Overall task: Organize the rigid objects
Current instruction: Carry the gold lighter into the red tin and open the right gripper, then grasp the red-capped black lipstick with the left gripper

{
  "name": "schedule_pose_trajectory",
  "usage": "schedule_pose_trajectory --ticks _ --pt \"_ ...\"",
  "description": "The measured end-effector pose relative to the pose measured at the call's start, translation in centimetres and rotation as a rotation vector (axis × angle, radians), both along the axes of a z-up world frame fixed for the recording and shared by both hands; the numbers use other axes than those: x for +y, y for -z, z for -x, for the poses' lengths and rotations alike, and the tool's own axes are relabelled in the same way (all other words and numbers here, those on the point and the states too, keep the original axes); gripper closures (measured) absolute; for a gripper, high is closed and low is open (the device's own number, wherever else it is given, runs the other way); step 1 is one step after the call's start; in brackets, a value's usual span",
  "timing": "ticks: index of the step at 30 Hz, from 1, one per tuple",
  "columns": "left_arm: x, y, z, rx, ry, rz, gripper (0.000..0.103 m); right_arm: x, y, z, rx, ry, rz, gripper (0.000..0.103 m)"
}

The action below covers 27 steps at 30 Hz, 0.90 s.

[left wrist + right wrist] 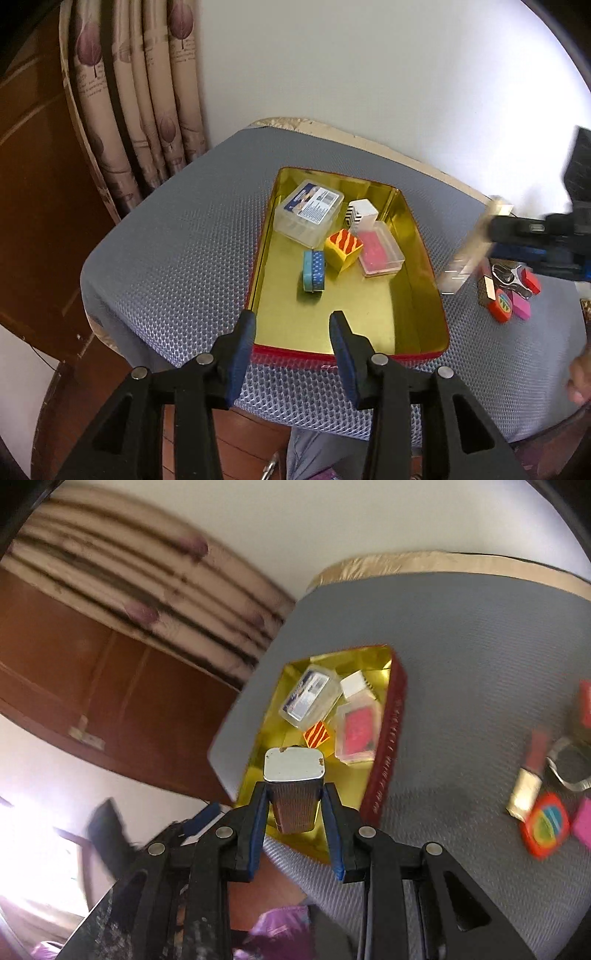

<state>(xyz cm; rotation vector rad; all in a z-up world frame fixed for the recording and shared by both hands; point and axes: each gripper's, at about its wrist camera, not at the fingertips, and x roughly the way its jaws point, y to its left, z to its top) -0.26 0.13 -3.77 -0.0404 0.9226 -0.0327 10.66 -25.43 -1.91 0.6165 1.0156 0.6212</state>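
Left tongs (291, 345) stand open and empty at the near rim of the gold tin (424, 236). Right tongs (295, 805) grip a ribbed silver case (294, 775) above that rim. Risk, judged: the slick, tapering case could slip out and strike the clear boxes (310, 696) inside. Right of the tin, loose erasers (511, 304) wait; only the right wrist view shows the grip clearly.

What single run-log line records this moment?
left gripper: open, empty | right gripper: shut on silver box, above tin | loose items still on mat
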Motion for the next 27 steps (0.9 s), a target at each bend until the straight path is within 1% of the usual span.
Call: schedule_pose_trajectory --ticks 1,3,5,7,10,12,14,15,16,17,19,22,24,25,26,27 --pt "0.2 0.1 -0.1 0.007 0.000 0.007 0.061 1.1 0.4 -1.0 0.015 -0.009 0.032 0.076" --pt "0.3 0.3 -0.3 0.014 0.002 0.016 0.061 2.6 1.1 -2.5 0.042 -0.031 0.062 0.076" --pt "0.4 0.5 -0.4 0.018 -0.006 0.016 0.061 3.9 1.9 -3.7 0.069 -0.036 0.118 0.076" --pt "0.4 0.7 -0.5 0.023 0.000 0.011 0.061 4.9 2.6 -4.9 0.088 -0.048 0.148 0.076" --pt "0.1 0.9 -0.5 0.025 0.003 -0.014 0.061 5.8 3.5 -6.2 0.102 -0.042 0.196 0.075" --pt "0.1 1.1 -0.5 0.029 0.006 -0.011 0.061 5.9 4.2 -6.9 0.113 -0.040 0.214 0.075" --pt "0.3 1.1 -0.6 0.030 0.002 -0.006 0.061 6.4 4.4 -7.4 0.105 -0.031 0.240 0.073" --pt "0.4 1.2 -0.6 0.031 0.000 -0.005 0.061 6.6 4.4 -7.7 0.102 -0.028 0.245 0.071" --pt "0.4 1.2 -0.7 0.032 -0.004 -0.006 0.061 6.8 4.5 -8.2 0.098 -0.018 0.239 0.063" --pt "0.5 1.3 -0.8 0.035 -0.008 -0.008 0.061 6.8 4.4 -8.5 0.084 -0.005 0.239 0.054" --pt "0.7 1.5 -0.9 0.044 -0.016 -0.005 0.061 6.7 3.8 -8.5 0.033 0.021 0.238 0.047" --pt "0.8 1.7 -0.9 0.050 -0.023 0.000 0.061 5.1 2.7 -7.2 -0.059 0.079 0.181 0.046" --pt "0.8 1.6 -0.9 0.043 -0.024 -0.001 0.061 3.1 1.7 -4.9 -0.157 0.154 0.175 0.046" --pt "0.8 1.5 -0.8 0.039 -0.024 -0.005 0.061 1.9 1.3 -3.1 -0.221 0.205 0.214 0.043" --pt "0.7 1.4 -0.8 0.034 -0.023 -0.011 0.061 0.8 1.2 -1.2 -0.274 0.257 0.274 0.038" --pt "0.5 1.4 -0.7 0.030 -0.019 -0.018 0.061 -0.1 1.2 0.3 -0.305 0.297 0.325 0.035"
